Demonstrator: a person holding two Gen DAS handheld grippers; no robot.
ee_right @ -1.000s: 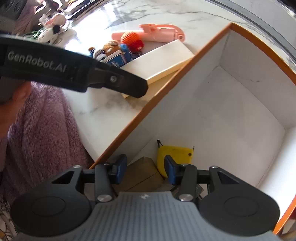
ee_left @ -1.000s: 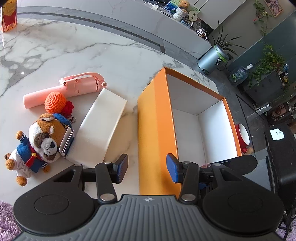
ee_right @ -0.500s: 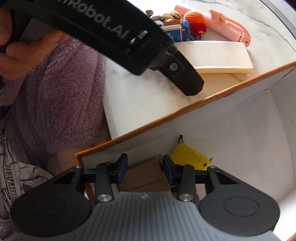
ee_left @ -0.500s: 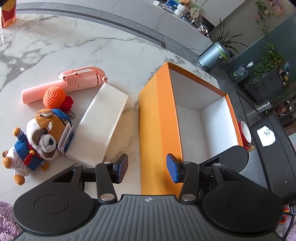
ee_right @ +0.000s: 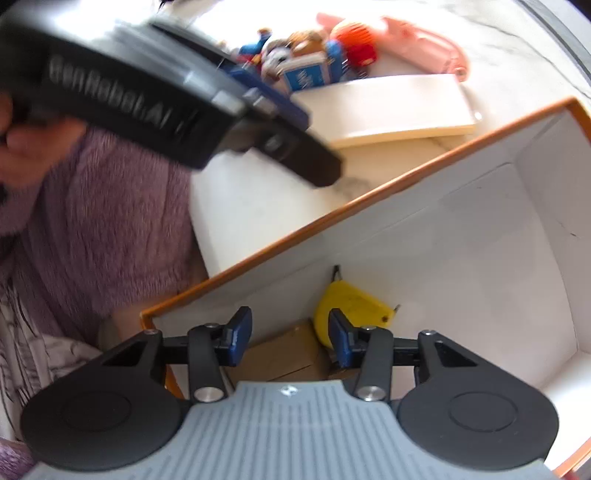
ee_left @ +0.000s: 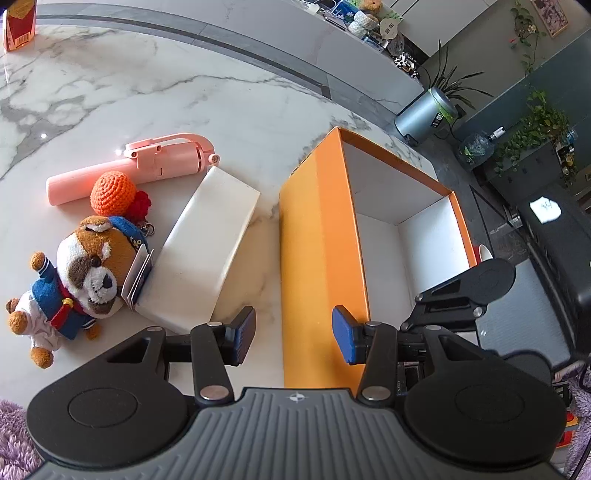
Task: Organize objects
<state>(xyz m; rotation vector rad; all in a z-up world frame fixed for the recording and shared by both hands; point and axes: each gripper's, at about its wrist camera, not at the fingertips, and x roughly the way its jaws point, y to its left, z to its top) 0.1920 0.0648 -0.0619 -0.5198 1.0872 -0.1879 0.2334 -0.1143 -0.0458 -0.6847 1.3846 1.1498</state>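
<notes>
fyi your surface is a white marble table (ee_left: 229, 99) w/ grey veins. on it: orange box (ee_left: 317, 258) at right, white flat box (ee_left: 207, 254) just beside it, plush dog (ee_left: 85, 273) touching that box's near end, orange crochet ball (ee_left: 112, 194) + pink stick (ee_left: 147, 166) behind, red carton (ee_left: 18, 22) far corner.

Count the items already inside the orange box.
2: a yellow tag and a brown cardboard piece, both in the near corner. The gripper may hide more.

Black handheld grippers and a fluffy purple sleeve

Blue pads are fitted on black fingers (ee_left: 342, 339) with silver screws; a ribbed grey base is seen below, "GenRobot.AI" at upper left, and a purple fleece sleeve (ee_right: 110, 229).
</notes>
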